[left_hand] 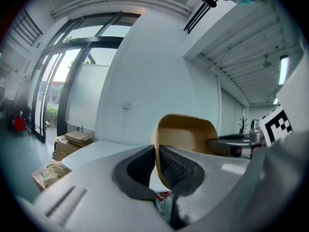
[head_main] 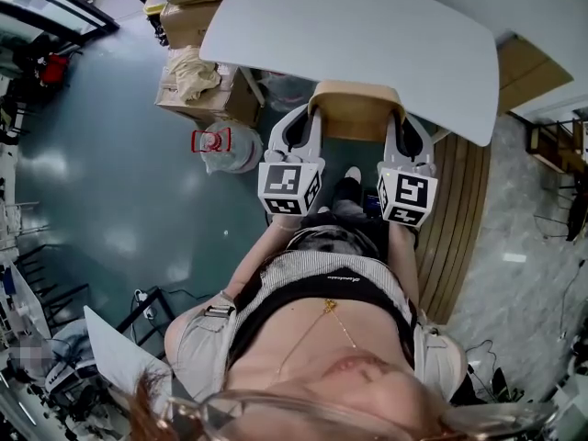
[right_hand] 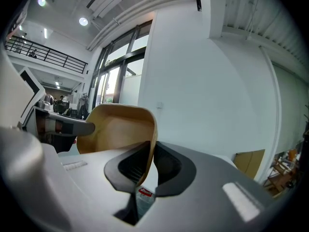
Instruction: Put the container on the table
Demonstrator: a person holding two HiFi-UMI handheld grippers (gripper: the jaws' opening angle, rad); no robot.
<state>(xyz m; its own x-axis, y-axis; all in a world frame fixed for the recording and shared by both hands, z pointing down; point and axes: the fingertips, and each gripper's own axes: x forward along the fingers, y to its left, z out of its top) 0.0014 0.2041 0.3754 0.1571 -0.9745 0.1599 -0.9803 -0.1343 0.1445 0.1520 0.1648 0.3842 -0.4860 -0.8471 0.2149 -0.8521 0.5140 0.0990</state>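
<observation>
Tan container (head_main: 356,110), upright, near white table (head_main: 367,35)

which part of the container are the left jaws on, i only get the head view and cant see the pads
observer: In the left gripper view the left gripper is shut on the side wall of the container, one pad outside, one inside.
operator: and the right one
observer: The right gripper view shows the right gripper shut on the opposite wall the same way.
operator: is it over the table yet
observer: Through the gap under the left jaws a red-labelled bottle shows below, so that side looks short of the table.
</observation>
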